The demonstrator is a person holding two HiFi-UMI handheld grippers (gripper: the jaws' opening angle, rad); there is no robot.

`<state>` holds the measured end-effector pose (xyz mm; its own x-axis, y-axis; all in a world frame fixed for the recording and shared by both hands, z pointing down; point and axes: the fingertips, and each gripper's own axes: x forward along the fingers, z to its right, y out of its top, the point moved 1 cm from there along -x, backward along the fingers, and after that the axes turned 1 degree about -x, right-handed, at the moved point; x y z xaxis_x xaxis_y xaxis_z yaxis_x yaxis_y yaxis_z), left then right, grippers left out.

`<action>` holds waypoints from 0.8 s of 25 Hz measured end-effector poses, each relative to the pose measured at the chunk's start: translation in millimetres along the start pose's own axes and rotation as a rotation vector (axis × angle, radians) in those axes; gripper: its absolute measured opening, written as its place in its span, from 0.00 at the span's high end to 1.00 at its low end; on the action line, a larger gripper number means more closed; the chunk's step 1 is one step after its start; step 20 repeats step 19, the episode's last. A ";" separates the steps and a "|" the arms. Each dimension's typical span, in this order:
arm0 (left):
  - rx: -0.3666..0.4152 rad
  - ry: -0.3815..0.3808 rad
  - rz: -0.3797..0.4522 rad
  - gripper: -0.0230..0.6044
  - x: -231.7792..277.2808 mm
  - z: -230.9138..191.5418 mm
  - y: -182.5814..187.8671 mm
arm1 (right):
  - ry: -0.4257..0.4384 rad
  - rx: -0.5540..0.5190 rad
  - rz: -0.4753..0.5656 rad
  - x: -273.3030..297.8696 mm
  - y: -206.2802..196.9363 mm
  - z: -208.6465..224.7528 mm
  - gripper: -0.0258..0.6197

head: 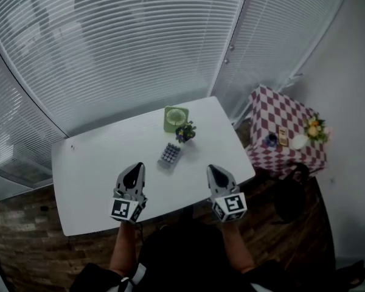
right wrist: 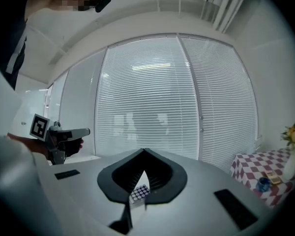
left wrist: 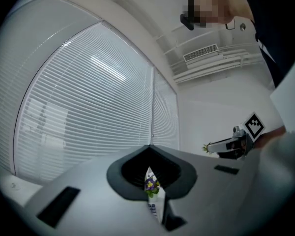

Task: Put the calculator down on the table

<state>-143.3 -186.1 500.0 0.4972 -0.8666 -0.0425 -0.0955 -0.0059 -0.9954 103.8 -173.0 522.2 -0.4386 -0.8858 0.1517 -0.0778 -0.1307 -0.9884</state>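
The calculator (head: 170, 154), a small grey slab with rows of dark keys, lies flat on the white table (head: 97, 169) near its middle. Neither gripper holds it. My left gripper (head: 132, 174) is shut and empty over the table's near edge, left of the calculator and short of it. My right gripper (head: 216, 174) is level with it on the right, jaws together and empty. Through the slit of the left gripper (left wrist: 151, 181) I see a strip of the calculator (left wrist: 154, 208). Past the right gripper (right wrist: 142, 176) the calculator (right wrist: 139, 193) shows with its keys up.
A small pot of purple flowers (head: 185, 131) stands just beyond the calculator, with a green square dish (head: 176, 118) behind it. A side table with a red-checked cloth (head: 286, 132) carries yellow flowers and small items at the right. Window blinds (head: 140, 47) run behind the table.
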 end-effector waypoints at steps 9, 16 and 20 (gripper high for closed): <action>-0.030 -0.022 0.045 0.95 1.7 1.6 6.8 | 0.012 -0.016 0.000 4.0 1.4 -4.8 0.95; -0.035 -0.032 0.021 0.95 5.4 3.7 0.5 | 0.012 -0.056 0.010 3.5 7.5 -4.5 0.95; -0.048 -0.042 0.017 0.95 5.2 3.7 -1.8 | -0.007 -0.040 0.000 0.8 6.5 -4.8 0.95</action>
